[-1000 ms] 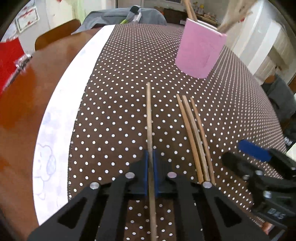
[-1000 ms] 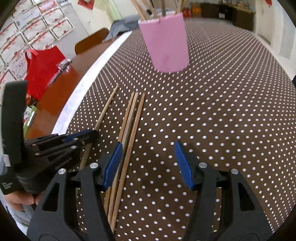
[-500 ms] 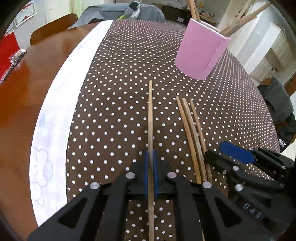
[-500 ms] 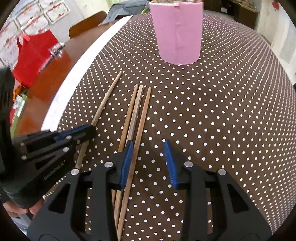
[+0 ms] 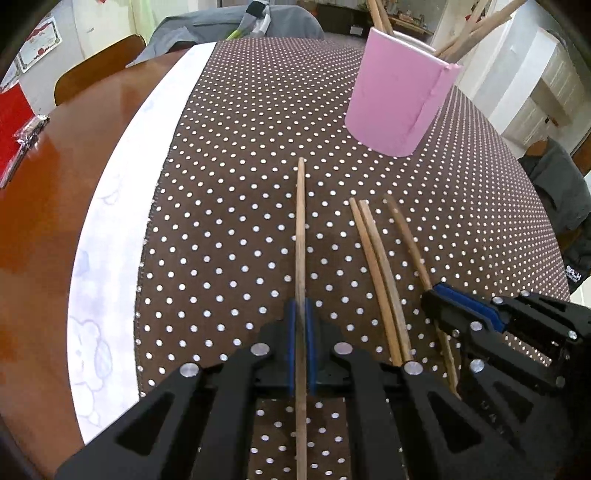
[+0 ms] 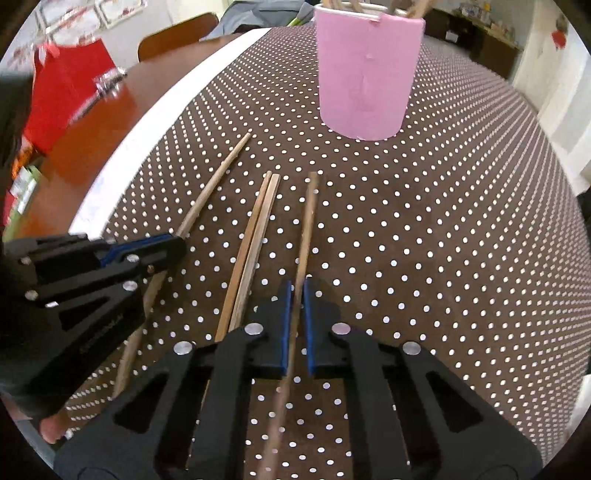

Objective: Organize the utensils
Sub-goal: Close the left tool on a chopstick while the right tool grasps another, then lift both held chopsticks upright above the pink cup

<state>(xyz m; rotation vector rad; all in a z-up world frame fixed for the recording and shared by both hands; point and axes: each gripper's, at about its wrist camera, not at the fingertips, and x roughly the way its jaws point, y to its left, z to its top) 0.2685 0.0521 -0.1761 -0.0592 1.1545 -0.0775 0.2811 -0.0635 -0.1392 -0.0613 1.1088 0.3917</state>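
My left gripper (image 5: 301, 343) is clenched on a single chopstick (image 5: 301, 236), which runs straight up the middle of the left wrist view from between my blue pads (image 5: 291, 347) toward the pink holder (image 5: 399, 96) in the upper right of that frame. My right gripper (image 6: 295, 325) has just been closing, and it now pinches another chopstick (image 6: 308, 218) — the rightmost of the loose sticks — low in the centre of the right wrist view, its far tip pointing up toward the same pink holder (image 6: 365, 74) at the top of the frame.

Between my two held sticks lies a pair of chopsticks (image 6: 255, 229), touching side by side on the brown polka-dot cloth (image 6: 443, 221); in the left wrist view that pair (image 5: 376, 258) sits just right of centre. More chopsticks (image 5: 476, 29) stand in the holder, leaning out over its rim. A white strip (image 5: 122, 206) borders the cloth on the left, with the bare wooden table (image 5: 40, 206) beyond it and a red bag (image 6: 62, 92) in the upper left of the right wrist view.
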